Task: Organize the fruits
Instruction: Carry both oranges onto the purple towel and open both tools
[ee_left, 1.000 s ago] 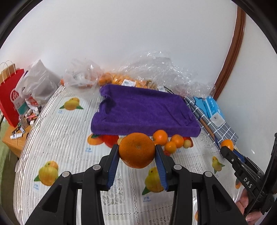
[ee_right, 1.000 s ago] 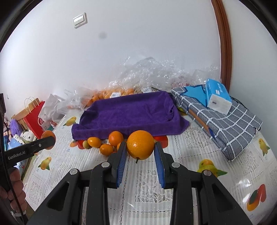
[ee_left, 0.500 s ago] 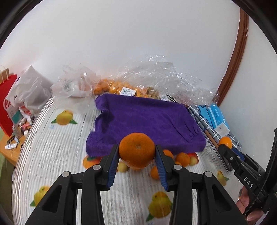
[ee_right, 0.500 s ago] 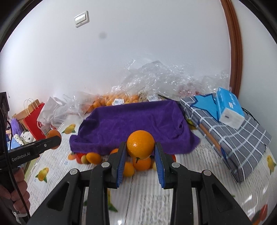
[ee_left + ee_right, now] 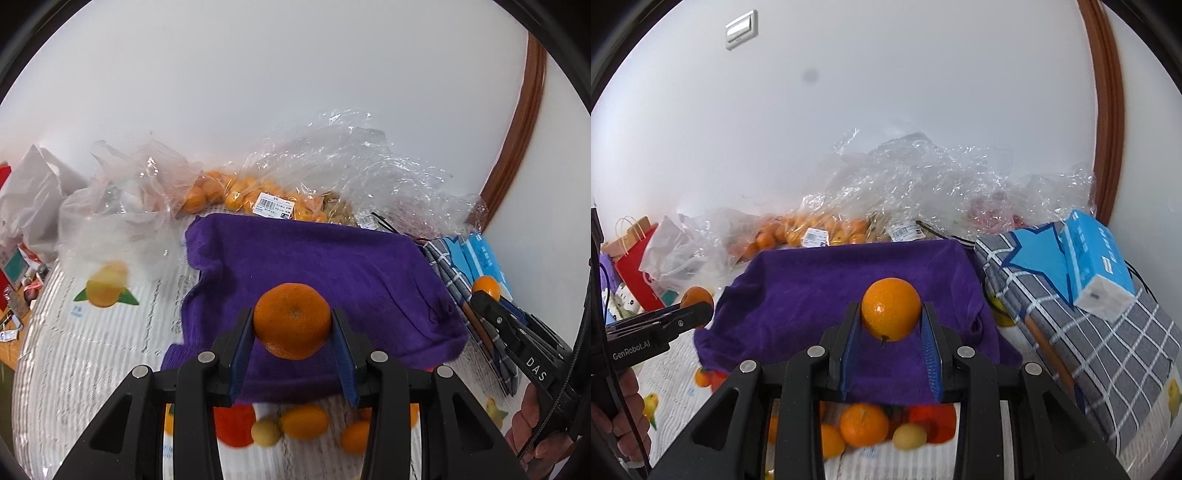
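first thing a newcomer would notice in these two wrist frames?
Each set of tongs is shut on an orange: the left tongs grip a flattish mandarin, the right tongs a rounder orange, both held over the purple towel. Next comes the loose fruit pile at the towel's near edge, and crinkled clear bags of oranges against the wall.

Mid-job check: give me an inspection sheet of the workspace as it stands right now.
Surface: fruit-print tablecloth with a purple towel spread on it.
Job's things: loose fruits at the towel's near edge.
Clutter: plastic bags, some holding oranges; tissue pack on a checked cloth; red paper bag.
Grippers: left gripper shut on a mandarin; right gripper shut on an orange.
Cables: nothing seen clearly.
Surroundings: white wall, wall switch, brown door frame.
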Demonstrator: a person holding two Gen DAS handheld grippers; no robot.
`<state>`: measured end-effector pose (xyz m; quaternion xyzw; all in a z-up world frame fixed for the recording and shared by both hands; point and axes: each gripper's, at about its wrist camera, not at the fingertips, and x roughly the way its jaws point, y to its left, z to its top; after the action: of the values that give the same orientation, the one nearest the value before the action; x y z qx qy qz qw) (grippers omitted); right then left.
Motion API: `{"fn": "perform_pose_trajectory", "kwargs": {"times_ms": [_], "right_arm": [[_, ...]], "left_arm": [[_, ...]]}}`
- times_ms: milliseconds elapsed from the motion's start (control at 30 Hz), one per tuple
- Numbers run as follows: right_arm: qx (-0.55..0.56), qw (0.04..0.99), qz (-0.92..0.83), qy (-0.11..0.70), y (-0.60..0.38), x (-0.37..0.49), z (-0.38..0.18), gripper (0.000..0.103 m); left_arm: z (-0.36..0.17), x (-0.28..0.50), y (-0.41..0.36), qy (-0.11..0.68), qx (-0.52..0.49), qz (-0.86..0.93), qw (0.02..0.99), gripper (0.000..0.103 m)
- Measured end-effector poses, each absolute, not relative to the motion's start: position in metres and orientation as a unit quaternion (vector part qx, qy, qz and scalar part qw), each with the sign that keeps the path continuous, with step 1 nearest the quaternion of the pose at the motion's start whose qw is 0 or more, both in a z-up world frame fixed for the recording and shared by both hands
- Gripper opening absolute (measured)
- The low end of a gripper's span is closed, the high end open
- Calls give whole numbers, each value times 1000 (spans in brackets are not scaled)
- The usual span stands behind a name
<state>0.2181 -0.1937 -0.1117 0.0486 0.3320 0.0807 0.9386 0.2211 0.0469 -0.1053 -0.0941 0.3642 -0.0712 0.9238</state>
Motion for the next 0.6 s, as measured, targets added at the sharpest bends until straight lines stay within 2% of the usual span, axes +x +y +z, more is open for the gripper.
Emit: {"fn": "perform_pose_trajectory", "kwargs": {"times_ms": [600], "right_arm": [[33,924,79,374,-187,274,-160,32]], "left_arm": [[-153,271,40,392,-89,-71,913,39]]}}
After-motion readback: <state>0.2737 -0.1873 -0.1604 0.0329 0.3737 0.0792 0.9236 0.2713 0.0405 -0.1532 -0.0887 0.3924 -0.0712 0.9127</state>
